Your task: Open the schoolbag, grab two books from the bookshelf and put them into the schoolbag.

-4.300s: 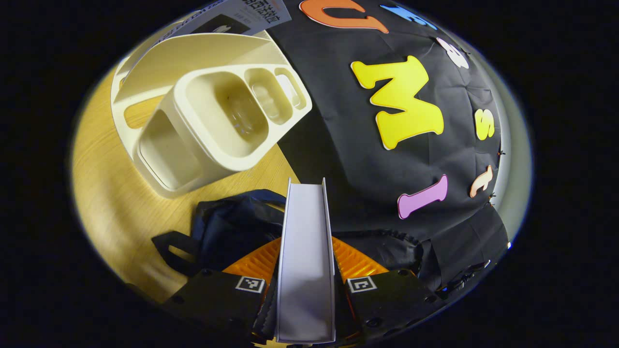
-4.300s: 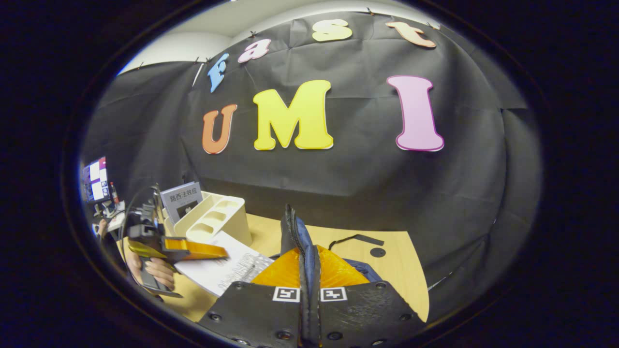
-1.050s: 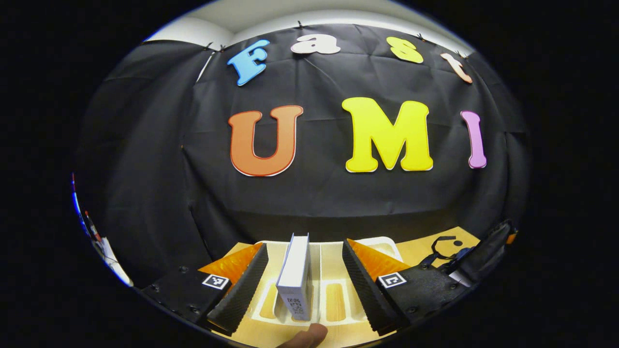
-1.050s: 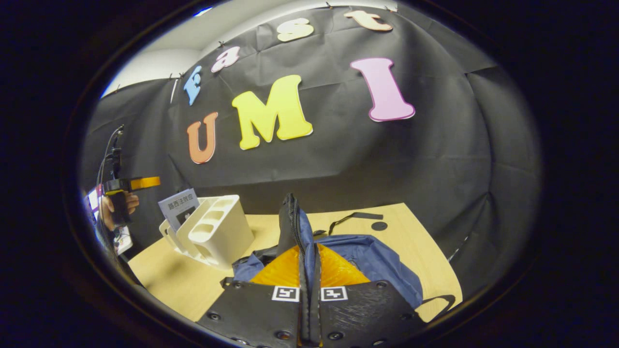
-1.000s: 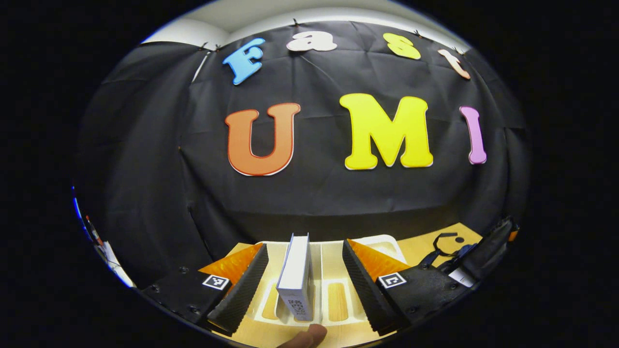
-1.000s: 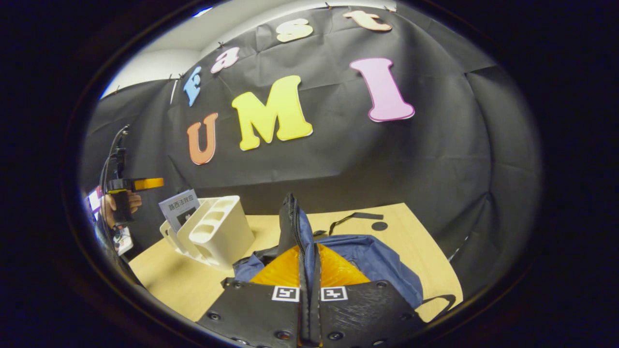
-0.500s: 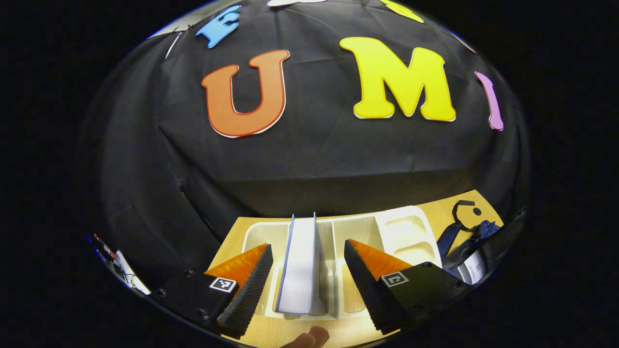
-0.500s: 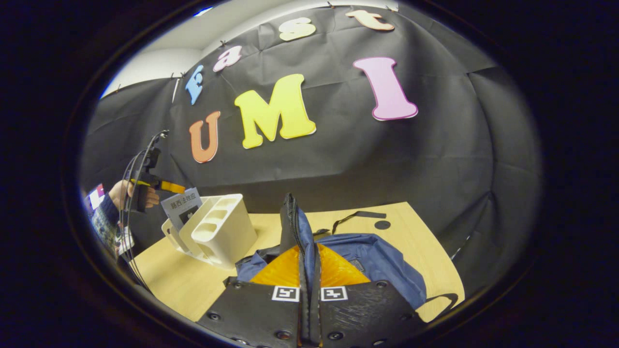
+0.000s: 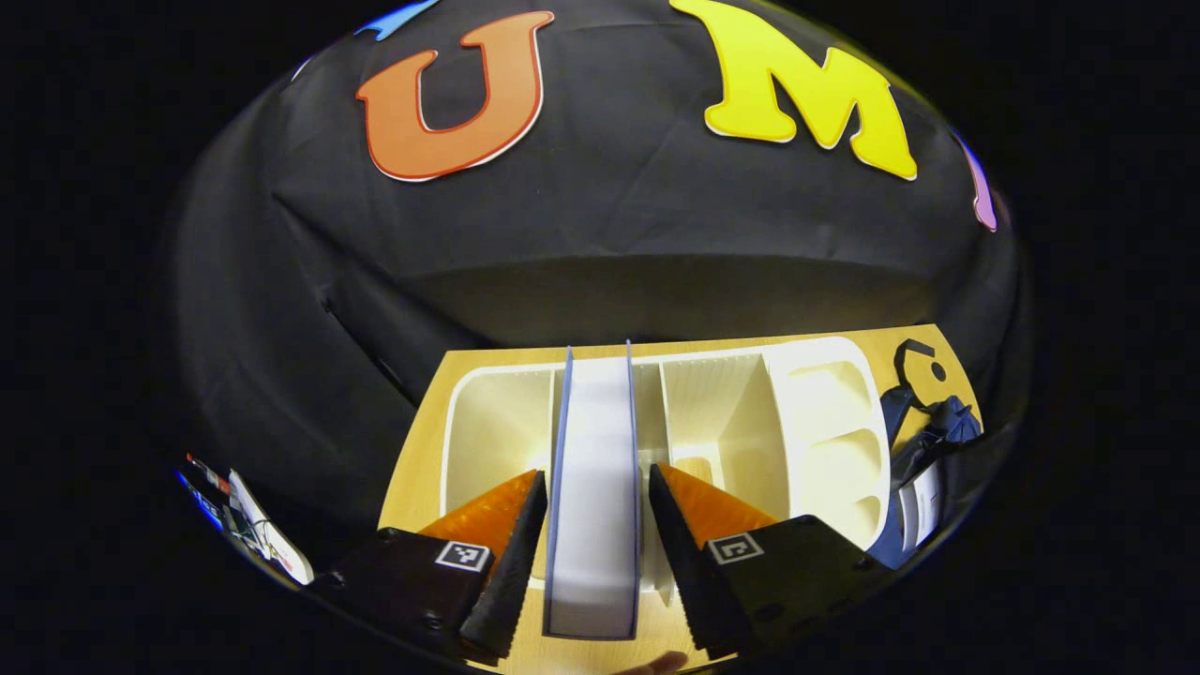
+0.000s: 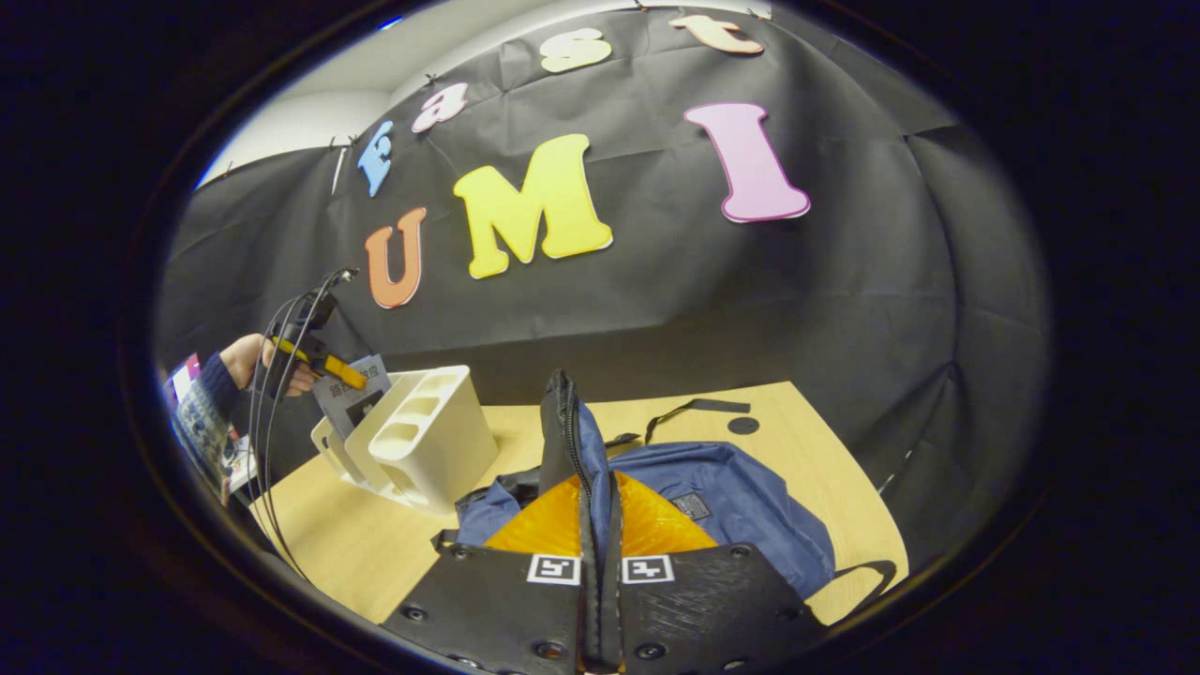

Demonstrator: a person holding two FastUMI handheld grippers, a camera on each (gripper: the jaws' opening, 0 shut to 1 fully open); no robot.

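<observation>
Wall: we see black cloth (image 10: 675,309) from 9 to 3 o'clock.
Table: light wood (image 10: 806,469), at 5 o'clock.

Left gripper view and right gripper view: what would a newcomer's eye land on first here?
First, the upright book in the cream bookshelf, standing between the open fingers of the left hand-held gripper, which straddle it without yet pressing. Next, in the right gripper view, the right hand-held gripper is shut on the raised edge of the blue schoolbag, which lies on the wooden table beside the shelf.
</observation>
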